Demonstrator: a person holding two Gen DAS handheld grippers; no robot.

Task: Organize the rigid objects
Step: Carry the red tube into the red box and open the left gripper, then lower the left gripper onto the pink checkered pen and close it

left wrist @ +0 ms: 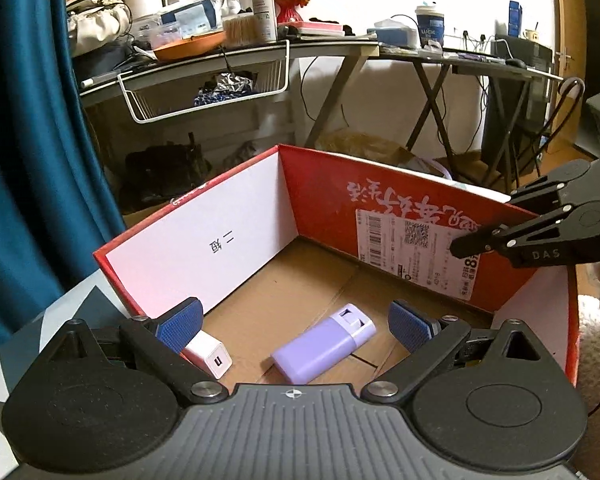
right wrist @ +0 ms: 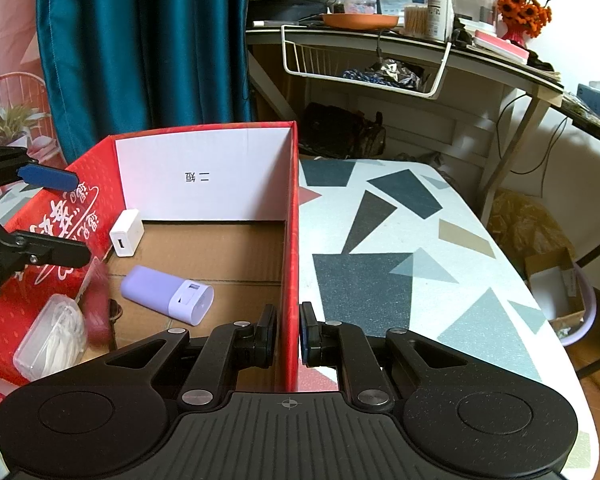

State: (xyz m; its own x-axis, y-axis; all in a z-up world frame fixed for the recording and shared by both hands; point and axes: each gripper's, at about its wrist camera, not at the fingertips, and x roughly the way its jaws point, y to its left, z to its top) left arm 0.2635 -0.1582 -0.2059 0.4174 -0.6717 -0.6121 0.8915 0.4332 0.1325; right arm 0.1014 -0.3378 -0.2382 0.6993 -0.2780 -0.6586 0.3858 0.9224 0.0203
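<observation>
The left gripper (left wrist: 296,326) hangs over the near edge of the red cardboard box (left wrist: 324,196), its 2 blue-padded jaws spread wide with nothing between the pads. Just beyond and between them, on the brown box floor, lies the lilac case (left wrist: 324,346). It is not touched by either pad. Its long axis runs diagonally in the left wrist view, the paler cap end with its recessed cut-outs pointing up and right toward the far wall, the plain end toward the camera. The white charger block (left wrist: 210,354) lies against the near-left wall, partly under the left pad, its port face turned toward the camera.

The right gripper (right wrist: 288,334) is clamped on the box's side wall (right wrist: 292,240): 1 jaw inside, 1 outside, pads pressed to the red card. The box stands on a table (right wrist: 420,240) with a triangle-patterned top.

In the right wrist view, a clear plastic case (right wrist: 50,340) holding something white lies at the box's near-left corner, beside a blurred dark-red object (right wrist: 98,312) that cannot be identified.

Writing: the white inner panel (left wrist: 220,244) carries 2 handwritten characters, seen inverted. The red wall bears large white script and a shipping label (left wrist: 416,244) with barcode and QR code, too small to read. The right gripper's finger, seen from the left, reads "DAS".
</observation>
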